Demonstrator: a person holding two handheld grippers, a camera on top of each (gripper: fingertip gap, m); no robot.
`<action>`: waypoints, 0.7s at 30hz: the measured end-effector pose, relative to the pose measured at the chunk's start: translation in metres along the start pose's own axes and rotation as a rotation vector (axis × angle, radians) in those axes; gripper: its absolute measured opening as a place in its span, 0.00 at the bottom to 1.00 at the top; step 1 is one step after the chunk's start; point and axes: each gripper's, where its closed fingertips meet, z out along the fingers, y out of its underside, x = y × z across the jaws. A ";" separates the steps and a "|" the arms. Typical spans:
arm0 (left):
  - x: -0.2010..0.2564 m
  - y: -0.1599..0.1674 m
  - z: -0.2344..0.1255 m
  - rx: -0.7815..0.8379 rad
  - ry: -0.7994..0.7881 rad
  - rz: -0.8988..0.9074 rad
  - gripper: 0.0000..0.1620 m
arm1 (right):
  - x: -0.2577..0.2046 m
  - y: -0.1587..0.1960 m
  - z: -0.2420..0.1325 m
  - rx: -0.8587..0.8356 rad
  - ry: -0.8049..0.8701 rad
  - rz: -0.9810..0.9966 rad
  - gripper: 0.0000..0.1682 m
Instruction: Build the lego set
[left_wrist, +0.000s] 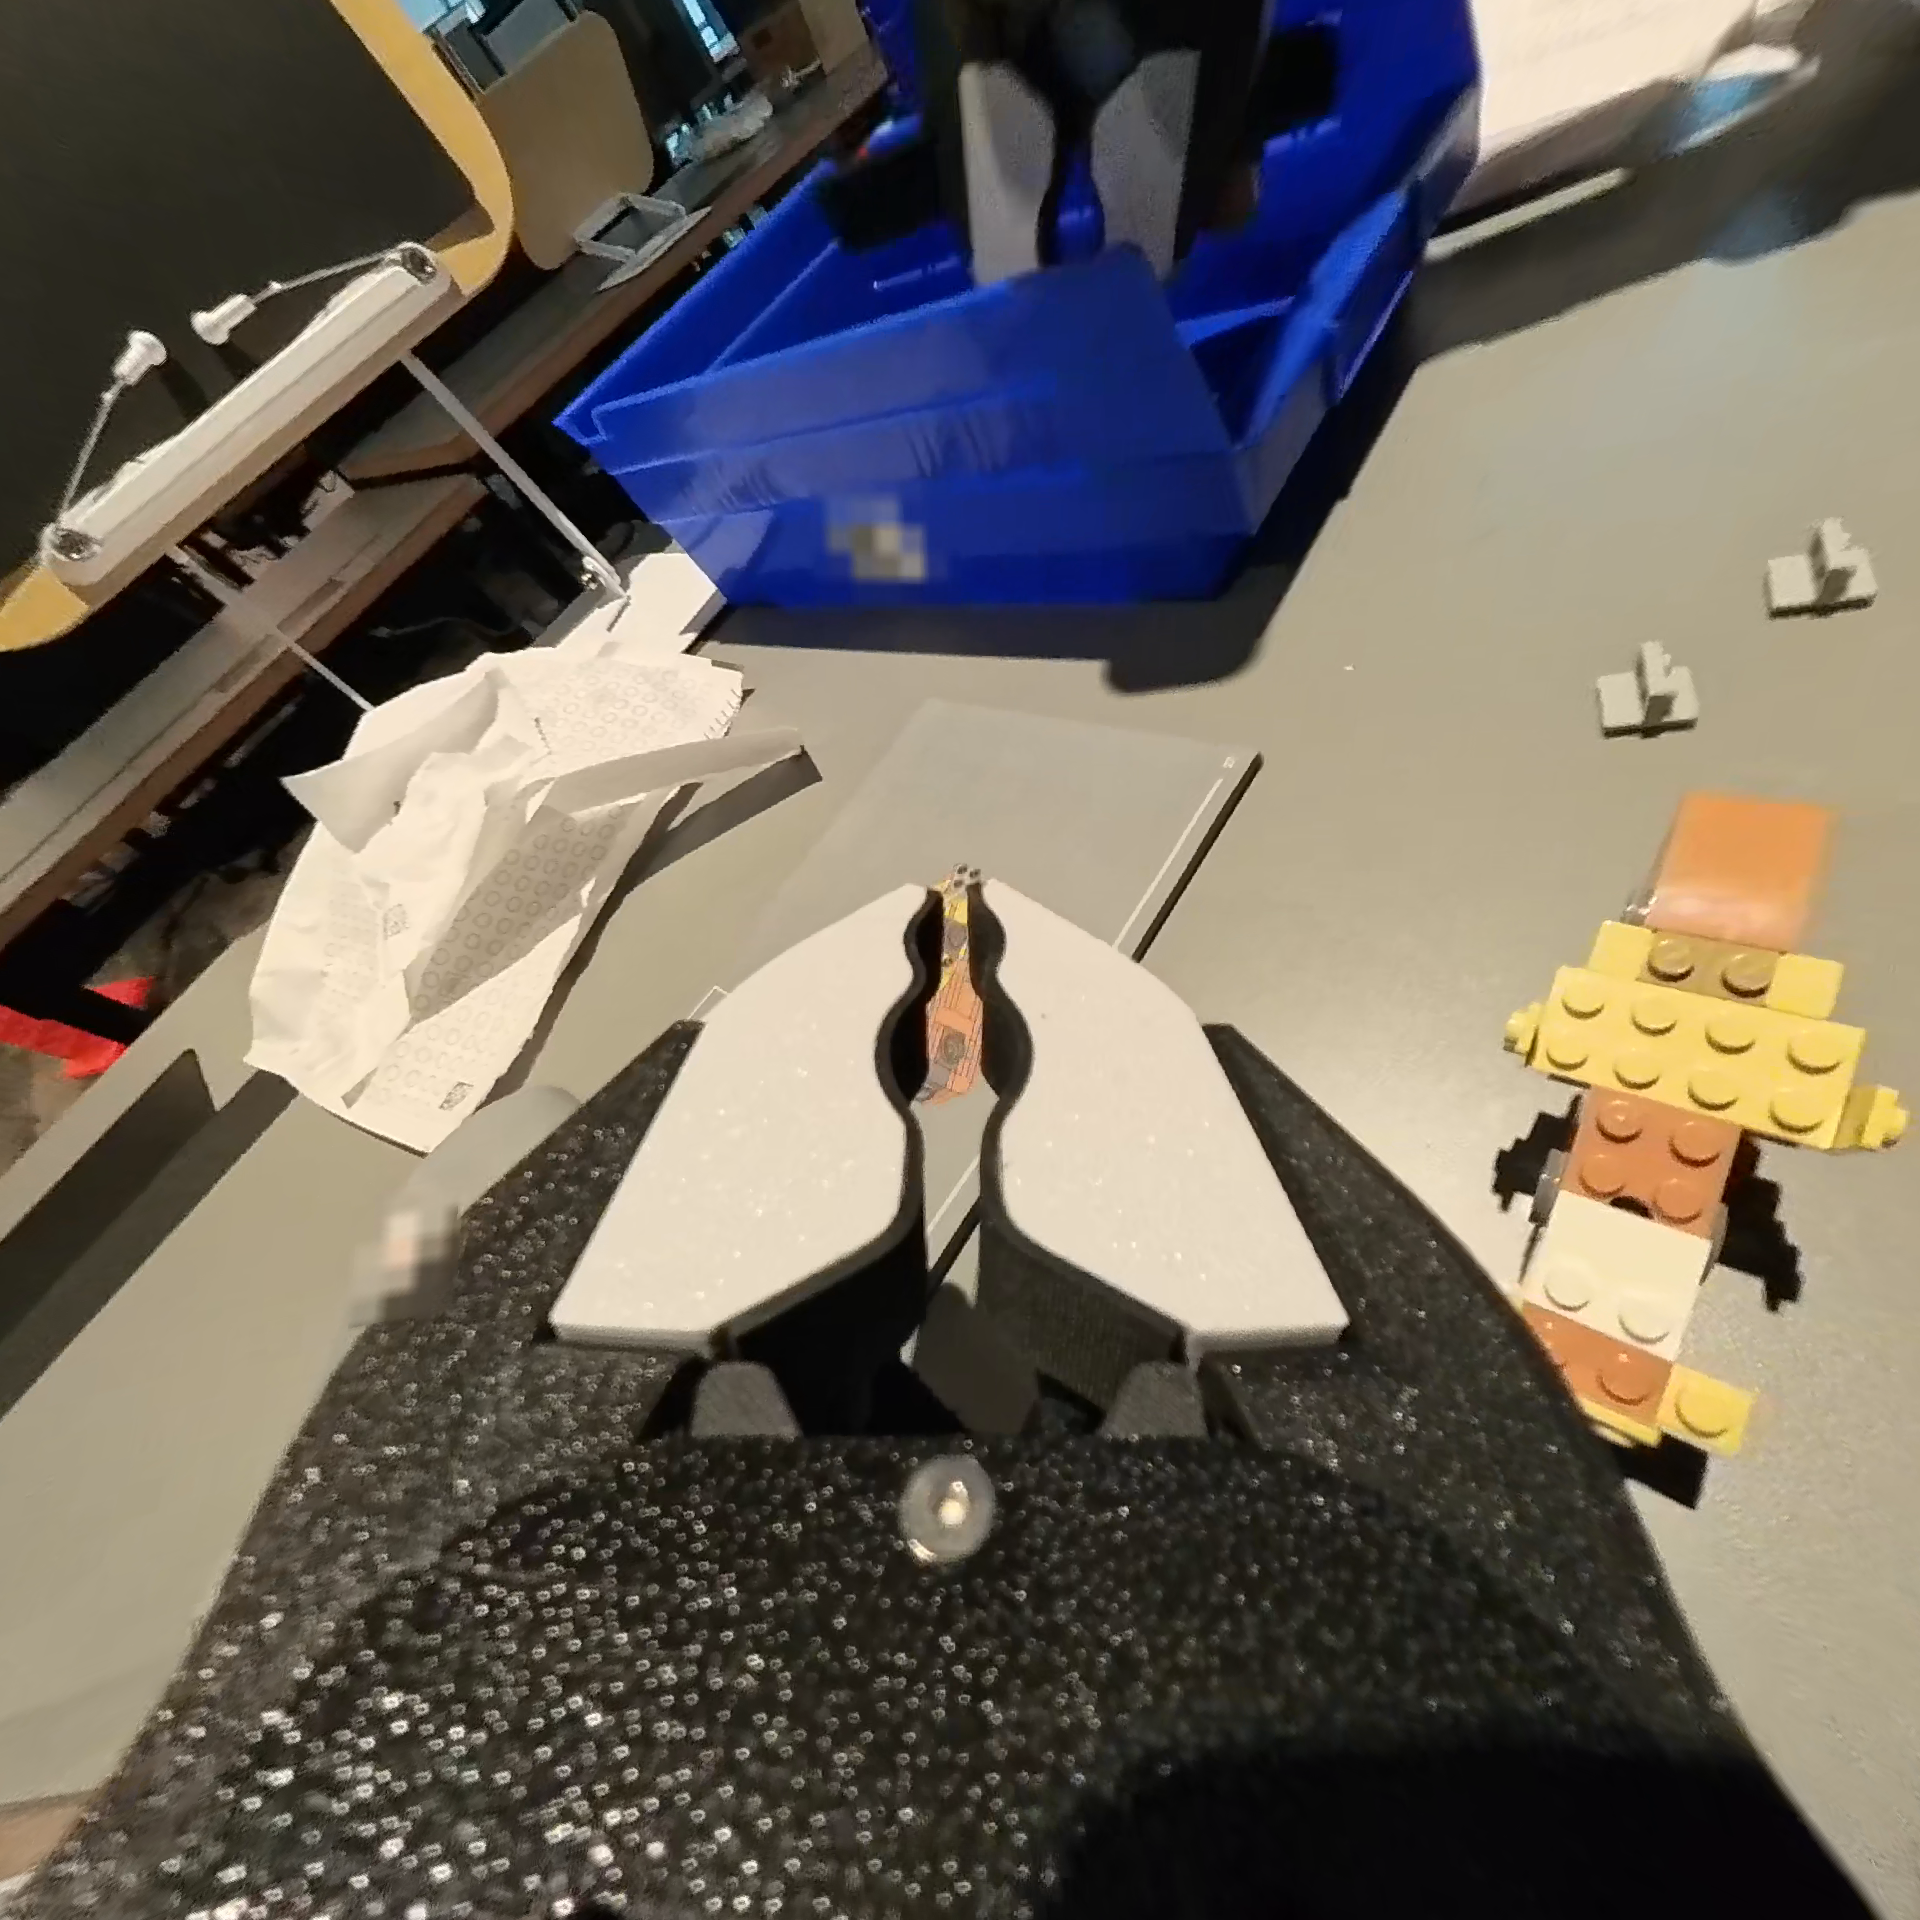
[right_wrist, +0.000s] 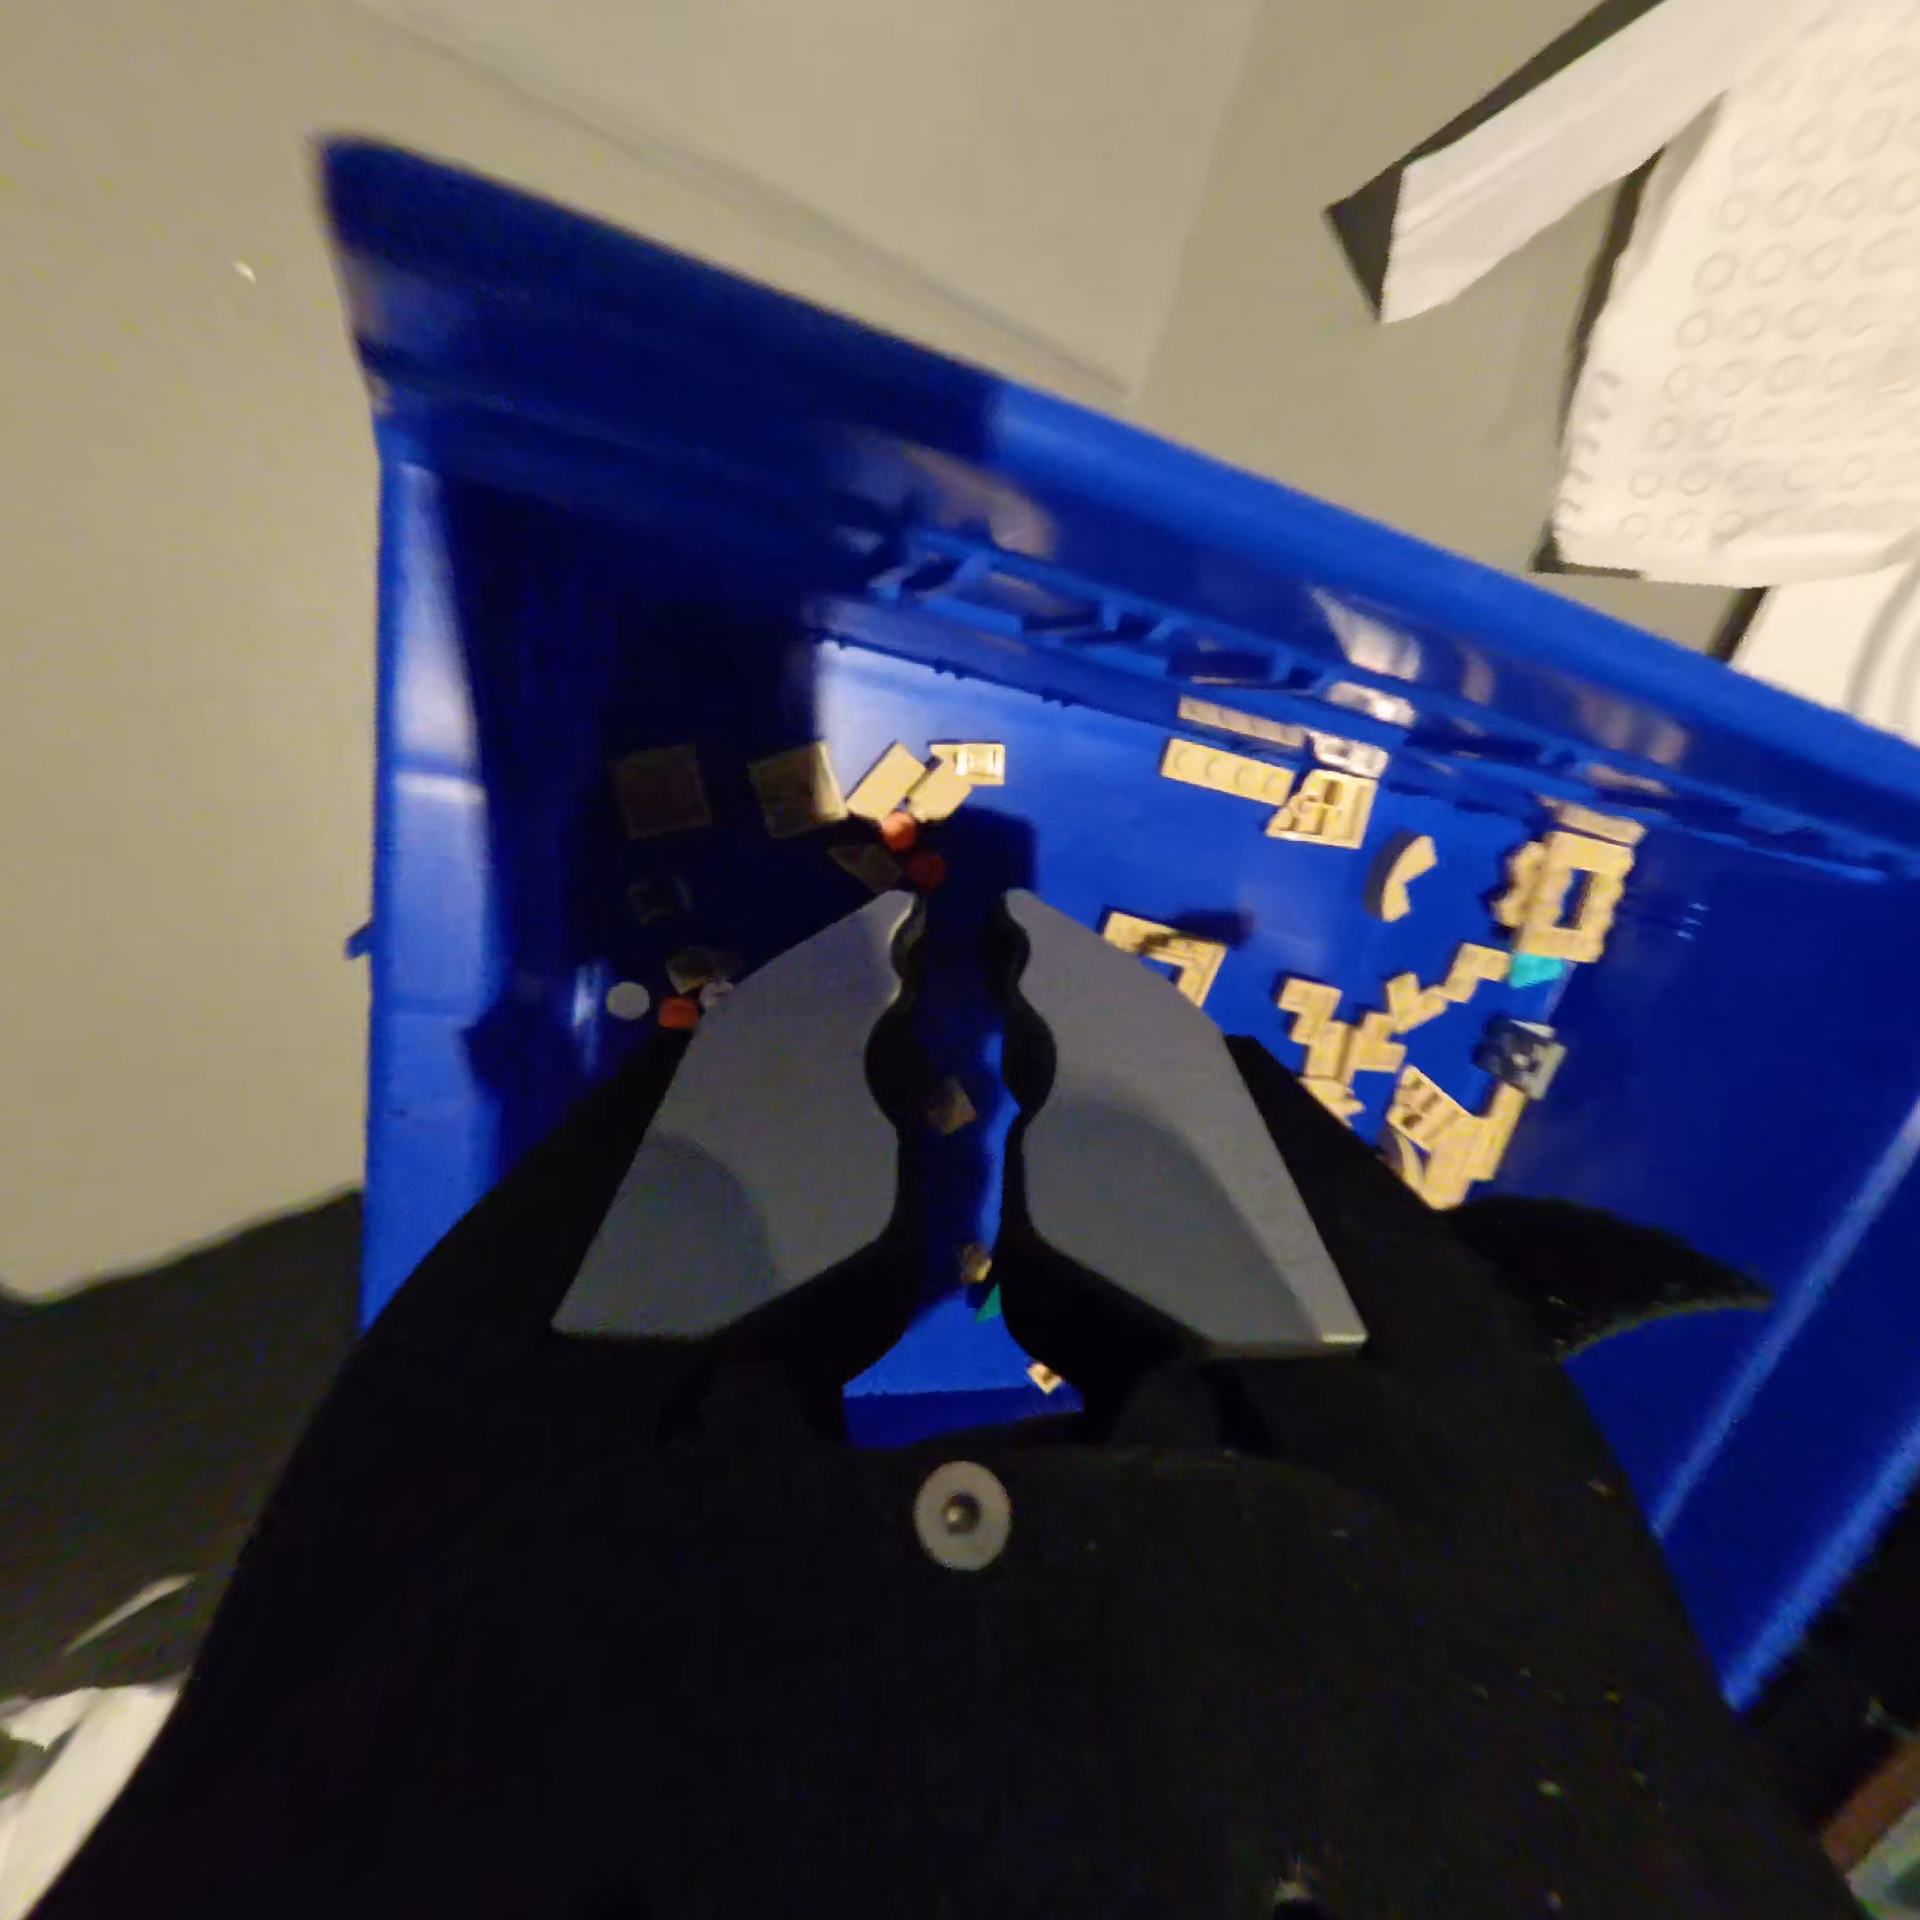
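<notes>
My left gripper (left_wrist: 961, 899) is shut on a small orange and yellow lego piece (left_wrist: 954, 1023), held edge-on between the jaws above the grey table. A partly built lego model (left_wrist: 1662, 1122) of yellow, brown, white and orange bricks lies on the table to its right. My right gripper (right_wrist: 961, 914) is open by a narrow gap and empty, reaching down into a blue bin (right_wrist: 1247, 540). Several tan lego pieces (right_wrist: 1558, 894) and small red round pieces (right_wrist: 899, 829) lie on the bin floor. The right gripper also shows blurred in the bin in the left wrist view (left_wrist: 1075, 156).
The blue bin (left_wrist: 935, 488) stands at the back of the table. Crumpled white paper bags (left_wrist: 457, 883) lie at the left edge. A flat grey booklet (left_wrist: 1039, 810) lies under my left gripper. Two small grey lego pieces (left_wrist: 1652, 696) lie at the right. The grippers' ends are close to 25 centimeters from one another.
</notes>
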 end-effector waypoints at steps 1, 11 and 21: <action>0.000 0.001 0.000 -0.006 -0.003 0.007 0.02 | -0.001 0.002 0.006 -0.002 -0.036 0.001 0.08; -0.005 0.004 0.000 -0.008 -0.006 -0.019 0.02 | -0.003 0.007 0.024 0.013 -0.183 -0.023 0.08; -0.007 0.003 -0.002 -0.002 -0.010 -0.021 0.02 | -0.006 0.005 0.027 0.014 -0.226 -0.002 0.04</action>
